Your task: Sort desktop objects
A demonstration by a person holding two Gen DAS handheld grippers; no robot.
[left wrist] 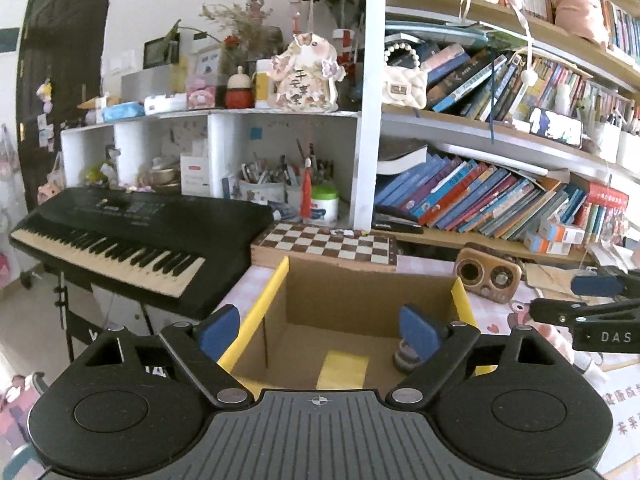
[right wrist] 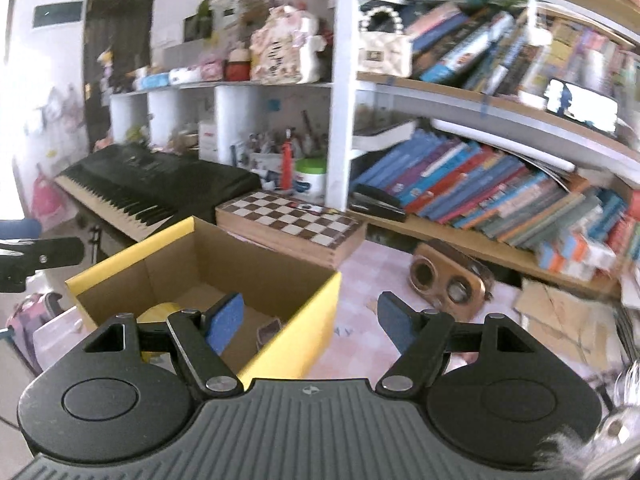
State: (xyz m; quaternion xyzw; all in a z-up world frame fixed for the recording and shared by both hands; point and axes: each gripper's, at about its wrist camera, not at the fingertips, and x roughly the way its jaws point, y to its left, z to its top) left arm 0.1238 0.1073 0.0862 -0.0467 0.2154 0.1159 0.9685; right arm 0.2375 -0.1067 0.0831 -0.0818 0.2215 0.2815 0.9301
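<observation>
An open cardboard box [left wrist: 340, 300] with yellow outer sides stands on the pink checked desk. My left gripper [left wrist: 320, 332] hangs above its near edge, blue pads wide apart, nothing between them. On the box floor lie a yellow patch [left wrist: 344, 368] and a small round jar-like item [left wrist: 402, 356], half hidden by the right finger. In the right wrist view the box [right wrist: 296, 340] sits to the left, holding a yellow object [right wrist: 158, 312] and a small dark item [right wrist: 267, 330]. My right gripper [right wrist: 310, 324] is open and empty over the box's right corner.
A wooden chessboard box [left wrist: 326, 242] lies behind the carton, and a wooden retro speaker [left wrist: 486, 276] to its right. A black keyboard [left wrist: 120, 236] stands to the left. Crowded bookshelves [left wrist: 480, 196] line the back. Each gripper shows at the edge of the other's view [left wrist: 568, 298] [right wrist: 36, 242].
</observation>
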